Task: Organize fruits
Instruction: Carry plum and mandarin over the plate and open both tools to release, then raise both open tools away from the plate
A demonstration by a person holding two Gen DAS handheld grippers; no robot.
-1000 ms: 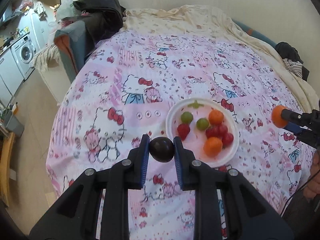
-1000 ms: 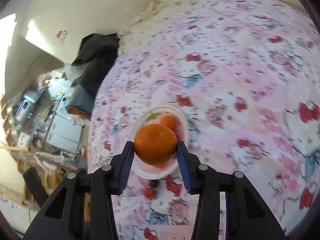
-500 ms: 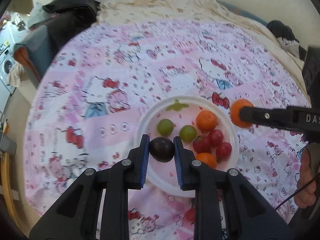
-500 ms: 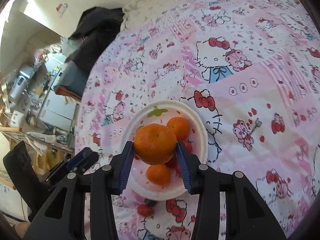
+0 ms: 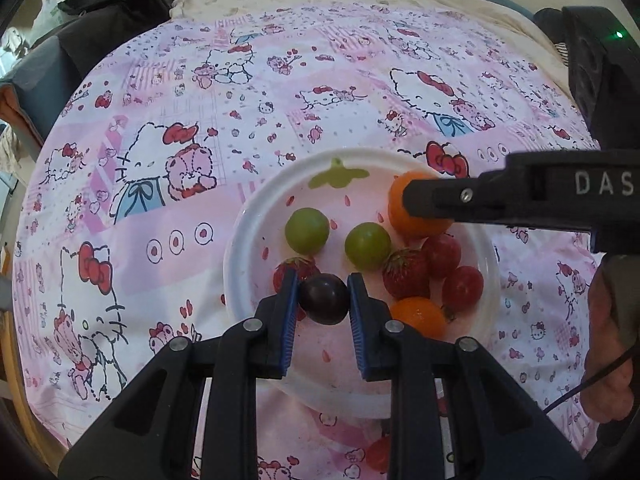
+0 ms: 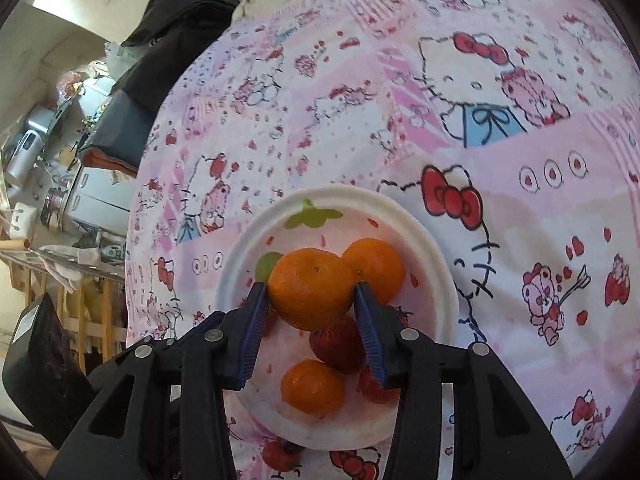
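Note:
A white plate [image 5: 256, 216] on the pink Hello Kitty bedspread holds two green grapes [image 5: 307, 230], strawberries [image 5: 406, 273], cherry tomatoes [image 5: 462, 289] and oranges [image 5: 418, 316]. My left gripper [image 5: 323, 298] is shut on a dark purple grape [image 5: 324, 298] and holds it over the plate's near part. My right gripper [image 6: 311, 294] is shut on an orange [image 6: 310, 288] over the same plate [image 6: 440, 264], above another orange [image 6: 376, 264]. The right gripper also shows in the left wrist view, at the plate's right side [image 5: 416, 200].
A red fruit [image 5: 378, 454] lies on the bedspread just in front of the plate; it also shows in the right wrist view [image 6: 280, 454]. Dark clothes [image 5: 104, 12] lie at the bed's far left. A cluttered shelf area [image 6: 48, 168] lies beyond the bed's edge.
Both grippers have moved in over the plate with their fruit still held: the left with the dark grape, the right with the orange.

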